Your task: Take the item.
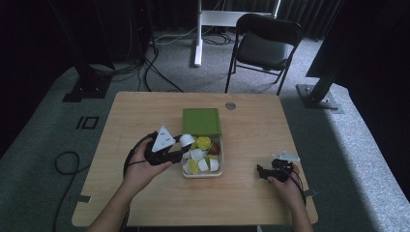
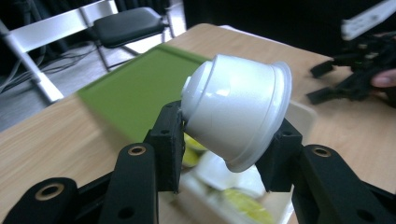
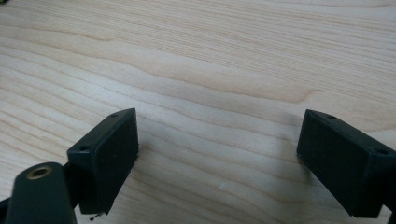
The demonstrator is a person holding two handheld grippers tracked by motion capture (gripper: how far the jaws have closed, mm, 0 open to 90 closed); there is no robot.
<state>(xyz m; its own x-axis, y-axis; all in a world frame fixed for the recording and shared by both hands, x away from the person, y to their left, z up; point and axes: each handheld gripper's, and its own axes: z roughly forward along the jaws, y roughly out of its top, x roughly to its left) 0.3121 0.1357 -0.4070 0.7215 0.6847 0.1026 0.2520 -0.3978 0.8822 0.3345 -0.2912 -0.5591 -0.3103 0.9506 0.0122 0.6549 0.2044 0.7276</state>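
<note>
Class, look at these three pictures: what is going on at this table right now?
A person works at a wooden table with a gripper in each hand. The left gripper is shut on a white capsule, held tilted just above a white box of white, yellow-green and dark red capsules. The box's green lid lies on the table just behind it. The right gripper is off to the side with its jaws open over bare wood, holding nothing.

Black two-jaw left gripper [image 1: 180, 147] — grey three-cornered plate, trailing black cable.
</note>
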